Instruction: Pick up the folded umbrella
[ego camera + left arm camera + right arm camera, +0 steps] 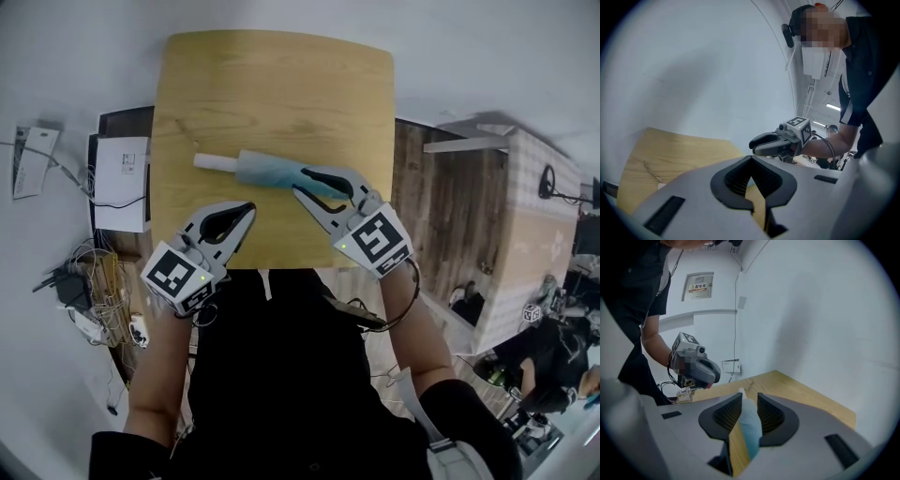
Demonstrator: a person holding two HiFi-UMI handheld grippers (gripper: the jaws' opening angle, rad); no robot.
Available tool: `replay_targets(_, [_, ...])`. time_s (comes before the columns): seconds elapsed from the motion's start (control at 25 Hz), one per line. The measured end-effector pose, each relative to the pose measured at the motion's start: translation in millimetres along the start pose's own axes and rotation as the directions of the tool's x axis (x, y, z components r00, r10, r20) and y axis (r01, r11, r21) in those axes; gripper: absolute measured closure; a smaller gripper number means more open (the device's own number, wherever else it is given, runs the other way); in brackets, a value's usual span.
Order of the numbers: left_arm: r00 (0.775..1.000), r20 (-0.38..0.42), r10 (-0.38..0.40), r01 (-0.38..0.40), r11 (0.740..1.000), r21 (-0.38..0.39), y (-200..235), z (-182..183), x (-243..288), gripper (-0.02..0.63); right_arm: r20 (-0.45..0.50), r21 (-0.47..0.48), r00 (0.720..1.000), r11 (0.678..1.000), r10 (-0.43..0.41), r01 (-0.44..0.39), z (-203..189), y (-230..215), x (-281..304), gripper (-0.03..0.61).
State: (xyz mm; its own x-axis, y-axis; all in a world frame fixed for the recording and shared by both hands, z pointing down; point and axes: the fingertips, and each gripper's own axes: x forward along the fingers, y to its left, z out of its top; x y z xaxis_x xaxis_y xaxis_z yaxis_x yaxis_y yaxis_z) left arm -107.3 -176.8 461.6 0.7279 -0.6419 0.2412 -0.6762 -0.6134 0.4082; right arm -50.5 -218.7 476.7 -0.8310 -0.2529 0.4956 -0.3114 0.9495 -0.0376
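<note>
one right gripper (pixel 302 182) nose-down, its fingers (pixel 771 416) astride the folded umbrella (pixel 267 172)

Left gripper (pixel 249 208), right gripper (pixel 302 180): grey, black pads (pixel 771 416), marker cubes (pixel 380 239); black shirt (pixel 281 375).

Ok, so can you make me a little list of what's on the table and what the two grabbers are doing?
Table: light brown wood
On it: one folded umbrella, light blue, white at one end, lying flat
Right gripper: jaws open, one on each side of the umbrella's blue end, not squeezing it
Left gripper: jaws shut, nothing in them, over the table's near side, apart from the umbrella
Umbrella picked up: not yet
</note>
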Motion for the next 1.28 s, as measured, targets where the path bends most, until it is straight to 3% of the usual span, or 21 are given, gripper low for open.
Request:
replay_targets(0.28, [1.0, -0.001, -0.01, 0.01, 1.0, -0.024, 5.8, -11.4, 6.3, 0.603, -0.044, 0.003, 0.999, 1.0, 0.016, -0.016, -15.8, -7.0, 16.1, 0.444])
replay_targets(0.6, [1.0, -0.018, -0.001, 0.001, 0.999, -0.042, 12.7, -16.5, 10.8, 0.603, -0.195, -0.08, 0.979, 0.994, 0.055, -0.071, -48.4, -6.1, 38.1, 0.375])
replay_targets(0.8, [1.0, -0.018, -0.01, 0.009, 0.999, -0.044, 15.4, -18.5, 17.7, 0.603, -0.303, -0.108, 0.951, 0.989, 0.066, -0.103, -73.2, -7.6, 50.2, 0.328])
replay_targets(1.28, [0.999, -0.041, -0.014, 0.011, 0.997, -0.075, 17.4, -30.7, 26.2, 0.603, -0.491, -0.134, 0.868, 0.979, 0.071, -0.156, -120.4, -11.7, 70.6, 0.305])
